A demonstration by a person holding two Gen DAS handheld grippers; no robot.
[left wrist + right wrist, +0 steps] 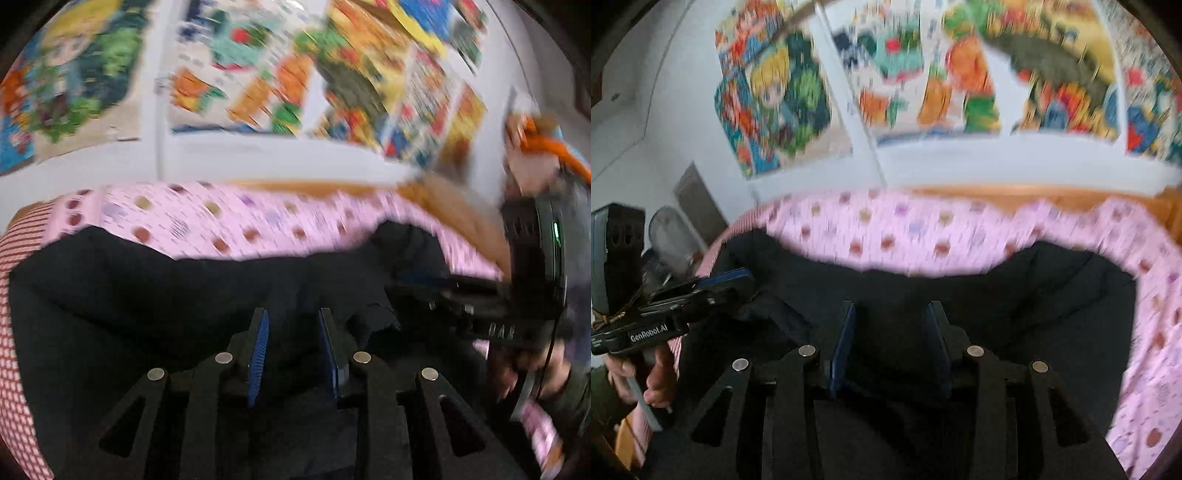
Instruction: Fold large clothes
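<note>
Left gripper [293, 332] poised over dark garment [184, 295] on pink dotted sheet [221, 218], blue pads [258, 347] apart; right gripper [436, 284] alongside; blurred posters [258, 66] behind.

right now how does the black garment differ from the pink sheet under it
The black garment is plain and dark; the pink sheet is pale with coloured dots. The garment lies bunched with an uneven edge on top; the sheet spreads flatter beneath and reaches past it. Both are soft fabric on the bed.

light: soft, even | blur: heavy motion smear, both views | edges: fisheye-bent, dark-cornered
</note>
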